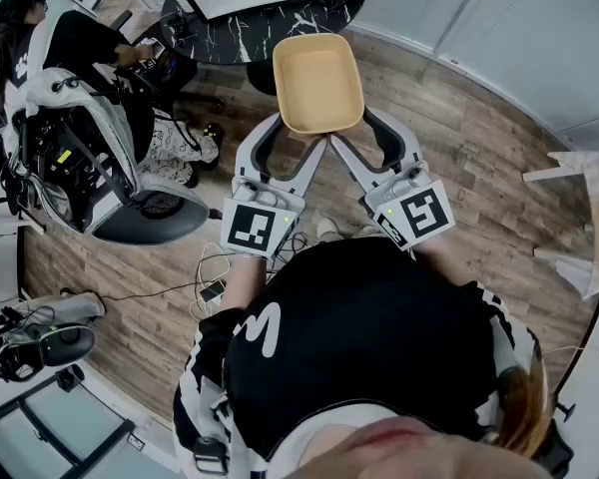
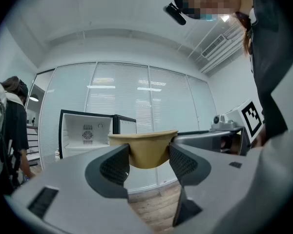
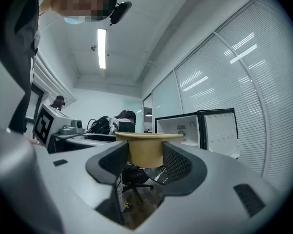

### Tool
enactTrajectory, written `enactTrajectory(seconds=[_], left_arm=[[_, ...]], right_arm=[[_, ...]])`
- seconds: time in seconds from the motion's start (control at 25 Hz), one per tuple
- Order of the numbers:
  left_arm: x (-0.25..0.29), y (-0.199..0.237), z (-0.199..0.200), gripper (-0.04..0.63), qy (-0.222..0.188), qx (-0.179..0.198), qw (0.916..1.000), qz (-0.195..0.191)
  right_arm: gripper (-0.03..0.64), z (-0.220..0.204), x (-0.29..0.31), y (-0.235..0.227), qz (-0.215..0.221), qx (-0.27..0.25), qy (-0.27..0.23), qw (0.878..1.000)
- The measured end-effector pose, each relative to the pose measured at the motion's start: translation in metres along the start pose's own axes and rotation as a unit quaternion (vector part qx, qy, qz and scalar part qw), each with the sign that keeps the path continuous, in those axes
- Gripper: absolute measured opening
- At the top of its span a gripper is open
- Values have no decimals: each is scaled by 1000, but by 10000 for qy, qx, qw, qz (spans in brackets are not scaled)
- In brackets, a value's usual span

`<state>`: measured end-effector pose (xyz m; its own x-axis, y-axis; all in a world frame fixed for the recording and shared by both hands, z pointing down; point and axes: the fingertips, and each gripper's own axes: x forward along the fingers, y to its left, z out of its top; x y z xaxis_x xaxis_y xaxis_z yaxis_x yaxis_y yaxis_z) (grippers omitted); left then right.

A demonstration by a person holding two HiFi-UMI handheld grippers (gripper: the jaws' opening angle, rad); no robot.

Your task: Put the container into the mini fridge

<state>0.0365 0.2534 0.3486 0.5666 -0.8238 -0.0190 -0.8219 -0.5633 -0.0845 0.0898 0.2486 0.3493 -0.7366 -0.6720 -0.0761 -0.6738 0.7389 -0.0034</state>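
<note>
Container (image 1: 317, 83) hangs midair facing the open mini fridge (image 2: 85, 130), my left gripper (image 1: 292, 138) and right gripper (image 1: 359, 136) jaws each clamped on one near corner; if I pull unevenly, it may slip and drop.

Bright ceiling lamp (image 3: 101, 48), sharp, fisheye edges (dark corners)

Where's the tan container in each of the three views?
Head view: container at top centre.
Left gripper view: container at centre, gripped between the left tool's jaws.
Right gripper view: container at centre, gripped between the right tool's jaws.
Shared landmark: the open mini fridge, left of the container in the left gripper view, right of it in the right; not made out in the head view.
</note>
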Motion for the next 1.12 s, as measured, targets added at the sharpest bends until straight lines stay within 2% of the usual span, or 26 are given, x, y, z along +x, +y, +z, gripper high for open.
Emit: enactTrajectory(seconds=[0.64, 0.88, 1.12], left_arm=[[3, 7, 1, 258, -57, 5, 10000, -29], [1, 10, 5, 258, -81, 19, 9999, -125], [-7, 10, 8, 258, -121, -37, 9997, -226]], right_arm=[[230, 1, 7, -2, -34, -38, -27, 10000], [230, 4, 9, 1, -158, 95, -152, 9997], [230, 8, 7, 10, -226, 12, -143, 9996]])
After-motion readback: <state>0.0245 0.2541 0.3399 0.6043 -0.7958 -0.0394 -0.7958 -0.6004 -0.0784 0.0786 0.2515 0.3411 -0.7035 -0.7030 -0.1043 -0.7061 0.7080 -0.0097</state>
